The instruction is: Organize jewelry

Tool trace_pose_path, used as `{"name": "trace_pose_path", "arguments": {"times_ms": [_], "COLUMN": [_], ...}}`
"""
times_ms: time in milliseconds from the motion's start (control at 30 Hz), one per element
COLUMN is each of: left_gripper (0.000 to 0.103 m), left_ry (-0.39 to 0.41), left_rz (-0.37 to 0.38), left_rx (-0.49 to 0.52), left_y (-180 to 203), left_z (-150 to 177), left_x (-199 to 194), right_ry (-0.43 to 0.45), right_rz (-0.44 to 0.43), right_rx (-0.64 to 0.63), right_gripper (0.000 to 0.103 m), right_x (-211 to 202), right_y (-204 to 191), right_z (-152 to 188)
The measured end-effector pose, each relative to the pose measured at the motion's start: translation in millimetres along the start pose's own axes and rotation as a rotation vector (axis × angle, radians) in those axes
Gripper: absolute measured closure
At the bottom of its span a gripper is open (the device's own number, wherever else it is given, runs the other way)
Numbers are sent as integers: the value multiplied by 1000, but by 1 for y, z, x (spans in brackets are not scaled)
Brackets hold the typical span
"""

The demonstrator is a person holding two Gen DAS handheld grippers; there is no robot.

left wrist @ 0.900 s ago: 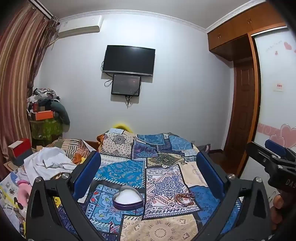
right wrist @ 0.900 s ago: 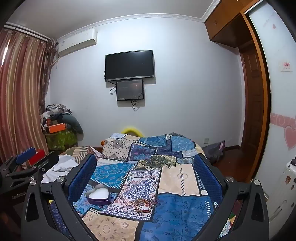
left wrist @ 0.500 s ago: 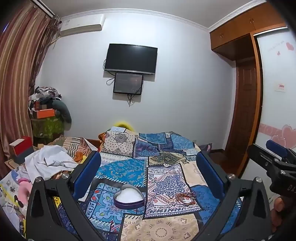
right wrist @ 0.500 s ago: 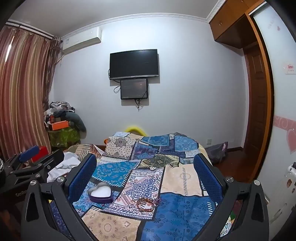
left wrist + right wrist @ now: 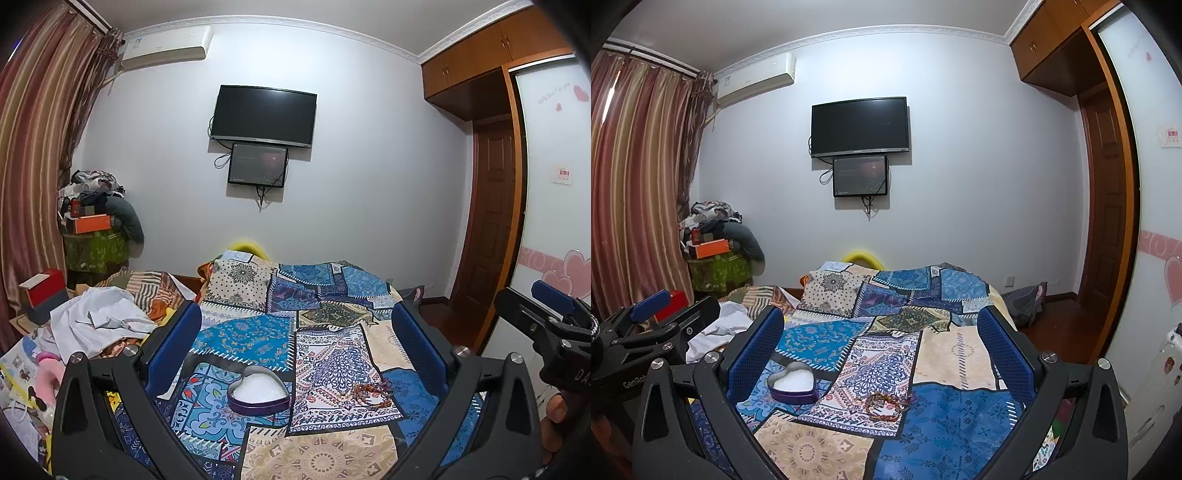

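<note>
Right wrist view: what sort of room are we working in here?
Most likely a home bedroom: a bed under a patchwork quilt, a wall-mounted TV, striped curtains and a built-in wardrobe.

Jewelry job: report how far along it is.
Done: nothing visible; the heart-shaped box lies open on the quilt, showing only its white lining. In hand: nothing; the left gripper and right gripper are both open and empty above the bed. Left: the bracelets lie on the quilt beside the box, outside it.
</note>
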State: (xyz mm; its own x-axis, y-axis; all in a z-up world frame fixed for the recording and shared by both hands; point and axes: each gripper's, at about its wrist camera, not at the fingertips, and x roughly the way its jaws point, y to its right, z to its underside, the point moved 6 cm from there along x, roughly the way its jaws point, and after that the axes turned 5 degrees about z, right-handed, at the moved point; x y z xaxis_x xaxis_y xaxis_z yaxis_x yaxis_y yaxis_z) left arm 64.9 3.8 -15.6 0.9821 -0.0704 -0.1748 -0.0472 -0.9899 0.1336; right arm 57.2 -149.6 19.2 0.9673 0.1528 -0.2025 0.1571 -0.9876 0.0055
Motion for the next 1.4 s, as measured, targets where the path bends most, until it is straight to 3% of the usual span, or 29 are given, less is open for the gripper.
{"name": "trace_pose_path", "arguments": {"times_ms": [1400], "left_gripper": [0], "left_ry": [-18], "left_rz": [-1], "left_rx": [-18], "left_y": [-3], "left_z": [1], "left_x": [1], "right_ry": [-21], "right_rz": [-13], "right_rx": [5], "right_gripper": [0], "right_x": [6], "right_y": [2], "right_z": [9]}}
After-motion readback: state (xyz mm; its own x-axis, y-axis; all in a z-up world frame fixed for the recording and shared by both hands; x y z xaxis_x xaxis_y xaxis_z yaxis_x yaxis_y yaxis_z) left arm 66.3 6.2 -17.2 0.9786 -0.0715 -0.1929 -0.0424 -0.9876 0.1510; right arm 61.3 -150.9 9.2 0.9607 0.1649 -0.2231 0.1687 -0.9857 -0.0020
